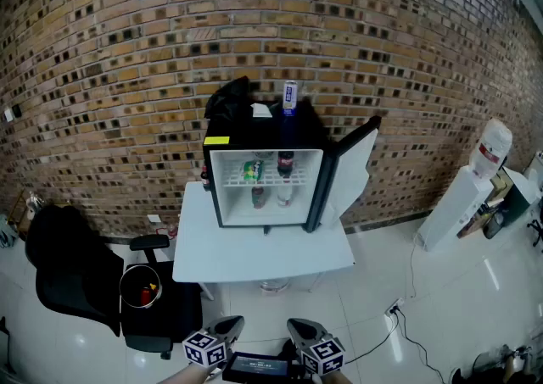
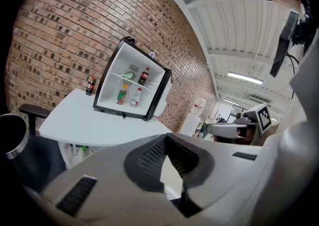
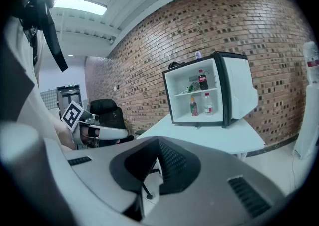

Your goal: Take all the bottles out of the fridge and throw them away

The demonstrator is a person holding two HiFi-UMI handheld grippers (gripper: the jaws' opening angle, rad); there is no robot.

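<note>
The brick wall point(image 1: 127, 52) is filling the background, and in front of it a white tabletop point(image 1: 254, 251) is carrying a small black fridge point(image 1: 254, 128) whose open front is facing the person, its door point(image 1: 352, 166) swinging out to the right. A black office chair point(image 1: 68, 276) is standing left of the tabletop, and a round bin point(image 1: 140, 268) is sitting just beside it with something red inside that is too small to identify. Both grippers are showing at the bottom edge of the head view, well apart from the fridge and partly cut off: the left gripper point(image 1: 232, 321) and the right gripper point(image 1: 297, 323) are each pointing towards the tabletop with their jaws together and nothing between them. Inside the fridge, a cola bottle point(image 1: 286, 164) is standing upright on the upper shelf, cap upward, beside a green item point(image 1: 252, 170) that is sitting low and is hard to make out. On the floor of the fridge a green-labelled bottle point(image 1: 258, 197) and a clear bottle point(image 1: 285, 193) are standing upright side by side. A dark bottle point(image 2: 90, 86) is standing on the tabletop just left of the fridge, half hidden in the head view. A blue-and-white container point(image 1: 289, 97) is standing upright on top.
</note>
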